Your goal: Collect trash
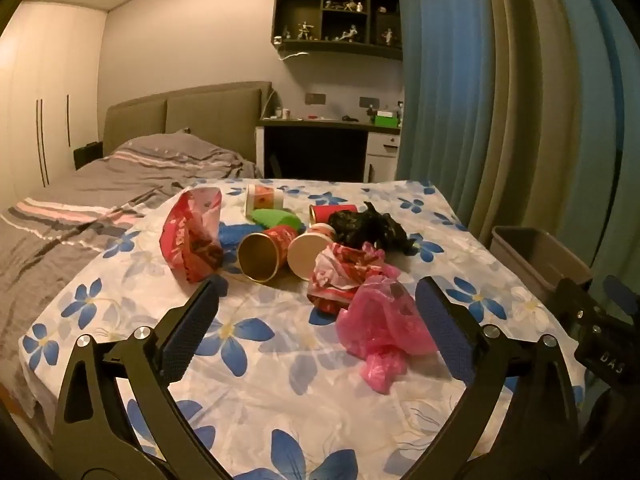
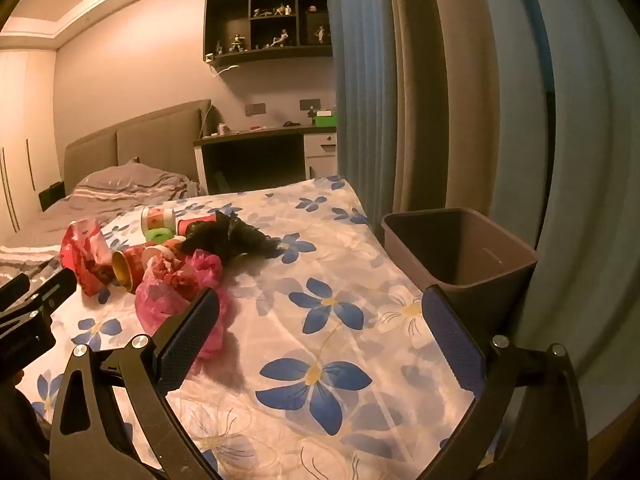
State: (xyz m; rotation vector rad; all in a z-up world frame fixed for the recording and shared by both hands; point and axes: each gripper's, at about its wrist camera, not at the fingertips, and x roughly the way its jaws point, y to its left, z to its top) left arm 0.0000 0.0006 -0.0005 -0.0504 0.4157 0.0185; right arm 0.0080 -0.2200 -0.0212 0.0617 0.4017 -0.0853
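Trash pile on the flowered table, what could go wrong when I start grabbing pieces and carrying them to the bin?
1. The paper cups lie on their sides and may roll away when nudged.
2. The pink bag touches the red-and-white wrapper, so one grab might drag both.
3. The bin sits past the table edge; light pieces could drop short.

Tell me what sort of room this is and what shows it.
Most likely a bedroom. A bed with a padded headboard and striped grey bedding stands behind the floral-covered table, a desk sits against the far wall, and a wall shelf of figurines hangs above it.
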